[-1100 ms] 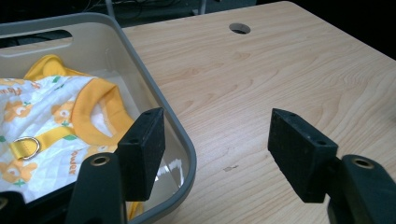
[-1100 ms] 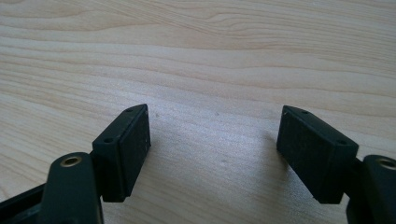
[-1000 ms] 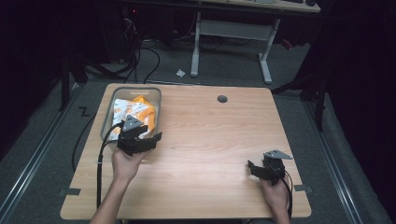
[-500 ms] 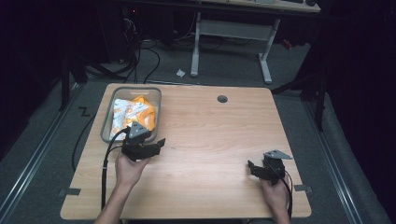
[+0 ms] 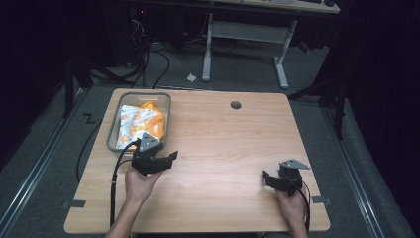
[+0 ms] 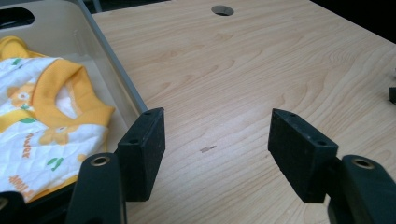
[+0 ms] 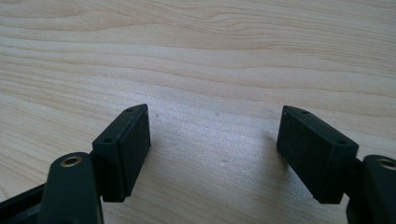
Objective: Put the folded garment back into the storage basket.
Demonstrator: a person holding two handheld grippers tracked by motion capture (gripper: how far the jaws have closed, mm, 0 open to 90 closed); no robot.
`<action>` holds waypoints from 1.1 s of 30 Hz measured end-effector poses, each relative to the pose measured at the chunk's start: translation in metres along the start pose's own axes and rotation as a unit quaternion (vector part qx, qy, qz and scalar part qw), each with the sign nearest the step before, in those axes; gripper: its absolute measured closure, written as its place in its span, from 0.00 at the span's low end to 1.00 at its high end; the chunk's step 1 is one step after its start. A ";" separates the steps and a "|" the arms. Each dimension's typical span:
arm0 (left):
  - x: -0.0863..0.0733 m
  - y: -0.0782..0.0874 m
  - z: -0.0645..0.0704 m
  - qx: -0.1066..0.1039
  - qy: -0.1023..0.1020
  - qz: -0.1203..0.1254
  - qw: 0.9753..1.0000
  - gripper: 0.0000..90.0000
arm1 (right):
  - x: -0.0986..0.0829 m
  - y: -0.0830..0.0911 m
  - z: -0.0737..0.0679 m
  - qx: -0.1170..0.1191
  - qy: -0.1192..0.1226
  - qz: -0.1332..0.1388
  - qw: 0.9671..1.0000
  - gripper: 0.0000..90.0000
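Left gripper (image 5: 168, 157) pulled back from bin (image 5: 113, 130) — both grippers' jaws apart, empty; reach in w/ left, pinch shirt (image 6: 44, 121) by a fold.

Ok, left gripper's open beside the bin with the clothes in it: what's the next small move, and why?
Probably swing the left gripper back over the bin and lower it onto the yellow and white garment. Its jaws stand wide apart, holding nothing, over bare table just outside the bin's near corner, and the garment lies bunched inside. The right gripper is open too, resting far off.
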State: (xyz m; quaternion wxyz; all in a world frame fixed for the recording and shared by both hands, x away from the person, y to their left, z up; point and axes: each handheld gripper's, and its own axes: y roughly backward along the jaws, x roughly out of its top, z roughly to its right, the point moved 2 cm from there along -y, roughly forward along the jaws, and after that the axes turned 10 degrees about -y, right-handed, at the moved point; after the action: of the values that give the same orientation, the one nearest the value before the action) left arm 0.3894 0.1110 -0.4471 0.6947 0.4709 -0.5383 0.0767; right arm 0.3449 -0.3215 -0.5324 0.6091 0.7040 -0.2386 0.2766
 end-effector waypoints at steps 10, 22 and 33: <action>-0.008 -0.005 0.012 -0.020 0.002 -0.004 1.000 0.41 | 0.000 0.000 0.000 0.000 0.000 0.000 1.000 0.29; -0.014 -0.014 0.022 -0.033 0.001 -0.012 0.999 0.41 | 0.000 0.000 0.000 0.000 -0.002 0.000 1.000 0.29; -0.023 -0.026 0.031 -0.044 -0.004 -0.025 0.999 0.41 | 0.000 0.000 0.000 0.000 -0.002 0.000 1.000 0.29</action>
State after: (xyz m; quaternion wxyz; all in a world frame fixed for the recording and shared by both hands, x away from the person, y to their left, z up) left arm 0.3751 0.0829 -0.4815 0.7145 0.4534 -0.5318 0.0339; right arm 0.3448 -0.3213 -0.5324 0.6090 0.7044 -0.2393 0.2752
